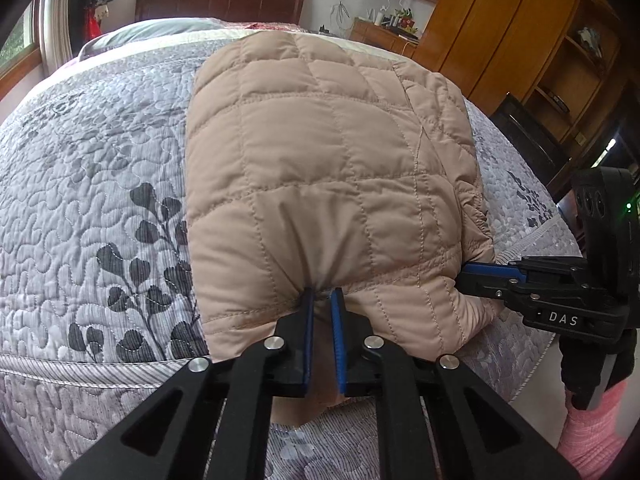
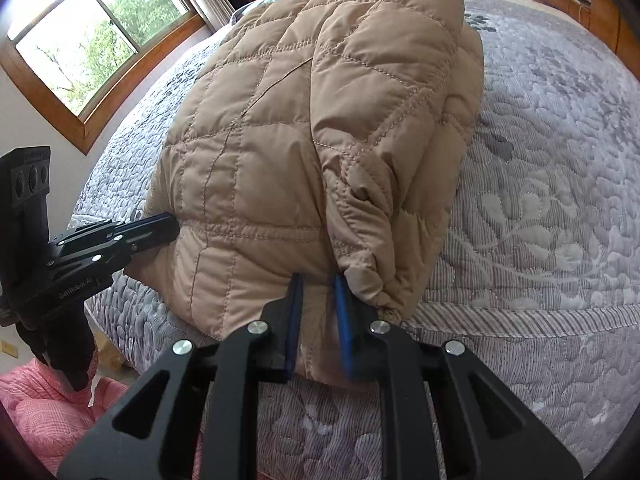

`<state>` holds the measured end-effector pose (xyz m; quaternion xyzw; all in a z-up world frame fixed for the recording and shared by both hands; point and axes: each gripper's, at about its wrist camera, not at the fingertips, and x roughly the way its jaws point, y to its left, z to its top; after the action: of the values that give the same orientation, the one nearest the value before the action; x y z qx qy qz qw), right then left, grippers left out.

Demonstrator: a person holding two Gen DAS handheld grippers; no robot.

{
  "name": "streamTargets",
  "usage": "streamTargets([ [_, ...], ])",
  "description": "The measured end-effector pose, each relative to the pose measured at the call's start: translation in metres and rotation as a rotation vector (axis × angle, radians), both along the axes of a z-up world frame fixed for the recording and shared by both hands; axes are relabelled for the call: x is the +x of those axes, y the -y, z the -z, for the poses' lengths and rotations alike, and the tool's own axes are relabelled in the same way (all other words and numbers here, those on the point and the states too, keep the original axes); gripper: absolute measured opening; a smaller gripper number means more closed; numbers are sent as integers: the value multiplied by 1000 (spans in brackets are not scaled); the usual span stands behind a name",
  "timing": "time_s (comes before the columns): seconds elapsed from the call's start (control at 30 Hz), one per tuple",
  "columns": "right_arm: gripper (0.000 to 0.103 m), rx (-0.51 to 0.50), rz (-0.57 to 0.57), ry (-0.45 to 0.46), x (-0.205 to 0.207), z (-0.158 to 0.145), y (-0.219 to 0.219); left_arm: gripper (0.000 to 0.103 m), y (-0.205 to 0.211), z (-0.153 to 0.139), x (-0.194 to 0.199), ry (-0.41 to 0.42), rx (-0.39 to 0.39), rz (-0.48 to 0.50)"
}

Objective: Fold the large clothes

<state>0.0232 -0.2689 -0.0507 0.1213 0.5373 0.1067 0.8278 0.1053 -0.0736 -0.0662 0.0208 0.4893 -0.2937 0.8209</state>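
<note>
Tan quilted jacket (image 1: 332, 184) lies folded in a thick bundle on the bed, near the foot edge, its length running toward the headboard (image 1: 218, 2). A sleeve (image 2: 396, 128) is folded over along the bundle's right side, its gathered cuff hanging at the near corner.

Left gripper (image 1: 321, 300): jaws nearly together, blue pads pinching a fold of the jacket's near hem; fabric puckers where they bite. Right gripper (image 2: 318, 284): jaws likewise drawn in, pinching the near hem just beside the sleeve cuff. In the left wrist view the right gripper (image 1: 474, 276) enters from the side at the bundle's right corner, fingertips buried in fabric. A dark glove and a pink sleeve (image 1: 592, 428) show below that tool.

Nothing sits between the grippers and the jacket; the bundle itself hides the bed behind it.

Surface: grey-lilac quilted bedspread (image 1: 100, 184) with dark leaf prints and a striped border band along the foot edge. A grey pillow (image 1: 160, 30) lies at the head.

Room: wood-framed window (image 2: 92, 36) with green trees outside, curtain beside it; dark clothes hanging in the corner (image 1: 92, 4). Tall wooden wardrobe (image 1: 508, 32) with open shelves, a low wooden cabinet (image 1: 380, 36) crowded with small items, and a wall shelf above it. White cables hang down the wall.
</note>
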Motion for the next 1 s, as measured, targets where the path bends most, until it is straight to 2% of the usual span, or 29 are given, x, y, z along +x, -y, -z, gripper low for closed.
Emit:
streamTargets([
  [0.07,16,-9,-8,-3,1,-3,0,10,-1,-3,0,-5,-3,7],
  [0.2,20,-18,-34,15,3,-24,0,12,-13,-21,9,-58,-71,33],
  [0.3,21,-35,-52,90,7,-58,-1,16,-20,-45,22,-23,-111,28],
  [0.4,21,-79,-39,148,28,-83,-1,16,-12,-64,41,27,-108,30],
  [0.5,21,-102,-16,159,59,-92,3,16,6,-70,72,29,-84,39],
  [0.6,21,-121,18,125,98,-86,8,16,21,-64,101,16,-55,30],
  [0.77,16,-154,120,36,140,-51,36,16,34,-37,139,-91,-55,35],
  [0.87,14,-117,157,-28,150,-22,57,9,37,-20,160,-152,-65,46],
  [0.9,14,-96,162,-40,151,-16,60,4,39,-14,165,-165,-57,42],
  [1.0,14,-29,174,-62,154,6,70,2,44,4,178,-195,-53,41],
])
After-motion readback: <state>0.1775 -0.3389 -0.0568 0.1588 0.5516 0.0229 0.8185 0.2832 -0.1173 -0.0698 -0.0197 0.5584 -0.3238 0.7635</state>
